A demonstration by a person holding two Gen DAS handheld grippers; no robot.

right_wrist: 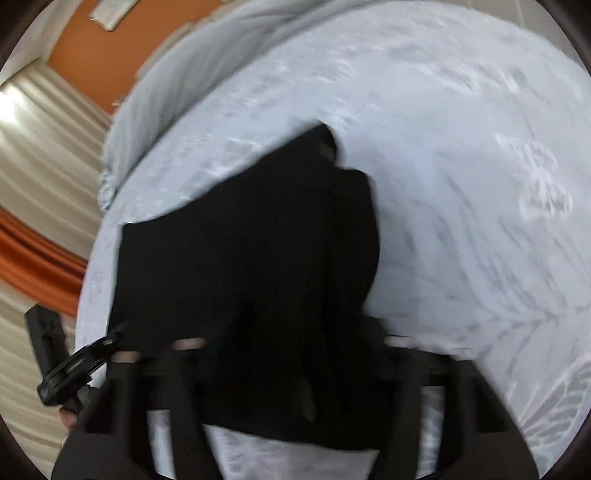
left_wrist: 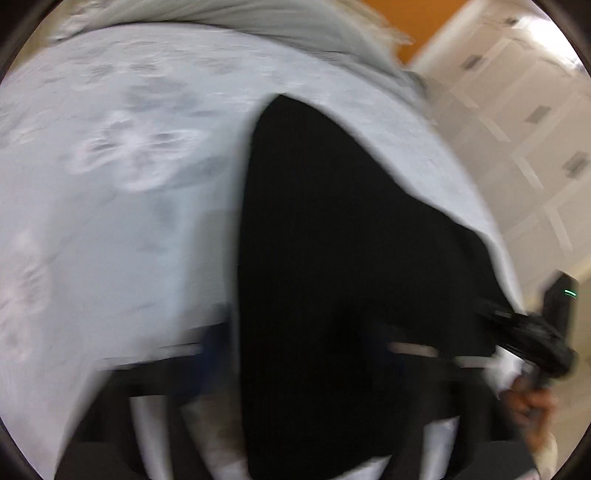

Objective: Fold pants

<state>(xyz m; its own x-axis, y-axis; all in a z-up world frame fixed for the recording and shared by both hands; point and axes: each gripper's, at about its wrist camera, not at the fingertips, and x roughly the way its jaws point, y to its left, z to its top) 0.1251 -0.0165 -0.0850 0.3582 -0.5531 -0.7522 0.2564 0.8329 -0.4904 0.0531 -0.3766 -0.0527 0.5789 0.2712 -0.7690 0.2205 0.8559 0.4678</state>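
Black pants (left_wrist: 332, 240) lie on a pale patterned bedspread (left_wrist: 110, 221), raised toward both cameras. In the left wrist view the cloth drapes over my left gripper (left_wrist: 295, 350), hiding most of both fingers, and the view is blurred. My right gripper (left_wrist: 524, 332) shows at the right edge, holding the pants' edge. In the right wrist view the pants (right_wrist: 258, 258) hang over my right gripper (right_wrist: 288, 354) and cover its fingertips. My left gripper (right_wrist: 92, 350) shows at the left edge, shut on the pants' corner.
A rumpled grey blanket (left_wrist: 295, 26) lies at the bed's far end. An orange wall (right_wrist: 110, 55) and a beige curtain (right_wrist: 40, 155) are beyond the bed. White cabinet doors (left_wrist: 517, 129) stand to the right.
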